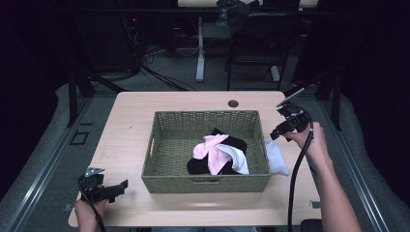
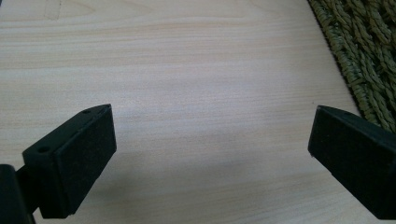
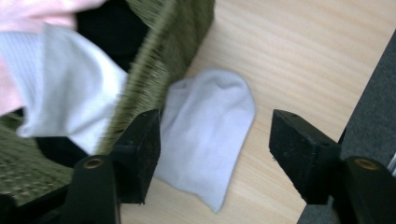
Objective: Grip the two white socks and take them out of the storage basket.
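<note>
High view showed a pale wooden surface (image 1: pixel 130 140) carrying a rectangular olive-green woven basket (image 1: pixel 164 150), with a heap of socks inside: a pink sock (image 1: pixel 209 147) draped over a black sock (image 1: pixel 237 143), and a white ribbed sock (image 1: pixel 237 162) lying toward the basket's right wall. Outside that wall, flat on the surface and just beside the basket, lay a single plain white sock (image 1: pixel 276 157). It looked like the one piece not yet in the basket, so the work in hand was probably gathering socks into it.

The right claw (image 1: pixel 279 131) hung above and a little beyond that white sock, angled down toward it, the person's right hand (image 1: pixel 309 140) gripping its body and the cable trailing back along the forearm. Right gripper view looked down past both black jaws, which stood apart with nothing between them; the plain white sock (image 3: pixel 205 135) lay on the wood below, one edge tucked against the basket's outer wall (image 3: pixel 159 60). That posture suited a claw poised over the sock without gripping it.

The left claw (image 1: pixel 104 188) rested at the near left corner of the surface, well apart from the socks. Left gripper view showed its jaws wide apart over bare wood, with the basket's weave (image 2: pixel 364 60) at the edge, apparently parked clear of the work.
</note>
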Available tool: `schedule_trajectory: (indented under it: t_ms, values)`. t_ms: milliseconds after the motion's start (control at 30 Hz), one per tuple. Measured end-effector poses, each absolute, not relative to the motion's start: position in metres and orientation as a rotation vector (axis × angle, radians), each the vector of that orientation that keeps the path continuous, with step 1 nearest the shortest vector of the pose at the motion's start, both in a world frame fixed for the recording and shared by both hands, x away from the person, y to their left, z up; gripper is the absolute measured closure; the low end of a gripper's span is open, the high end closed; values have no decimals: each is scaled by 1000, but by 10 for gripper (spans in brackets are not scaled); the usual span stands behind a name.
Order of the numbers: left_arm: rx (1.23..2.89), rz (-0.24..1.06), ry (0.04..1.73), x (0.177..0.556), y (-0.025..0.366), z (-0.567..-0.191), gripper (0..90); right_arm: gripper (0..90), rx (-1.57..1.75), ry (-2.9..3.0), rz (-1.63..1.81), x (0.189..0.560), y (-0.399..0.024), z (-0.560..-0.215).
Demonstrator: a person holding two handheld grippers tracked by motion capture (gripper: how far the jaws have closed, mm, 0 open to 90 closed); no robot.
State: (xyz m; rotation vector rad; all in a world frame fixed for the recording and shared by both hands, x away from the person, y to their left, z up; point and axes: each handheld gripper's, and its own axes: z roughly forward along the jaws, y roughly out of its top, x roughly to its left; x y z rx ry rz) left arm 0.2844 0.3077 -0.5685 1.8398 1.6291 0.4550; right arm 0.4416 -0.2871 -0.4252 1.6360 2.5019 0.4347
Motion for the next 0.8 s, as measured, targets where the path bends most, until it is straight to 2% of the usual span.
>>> schedule_trajectory:
  t_ms: [200, 333, 667, 800]
  values:
    - [1835, 456, 1630, 284, 308, -568, 12, 185, 1552, 2508, 488, 436, -266, -397]
    - [1843, 455, 1626, 284, 307, -568, 12, 150, 1474, 2555, 509, 436, -247, -386]
    - [1840, 452, 1626, 284, 308, -568, 12, 75, 1352, 2656, 535, 441, -198, -390]
    - [1841, 453, 1622, 284, 307, -568, 12, 43, 1339, 2706, 522, 446, -177, -404]
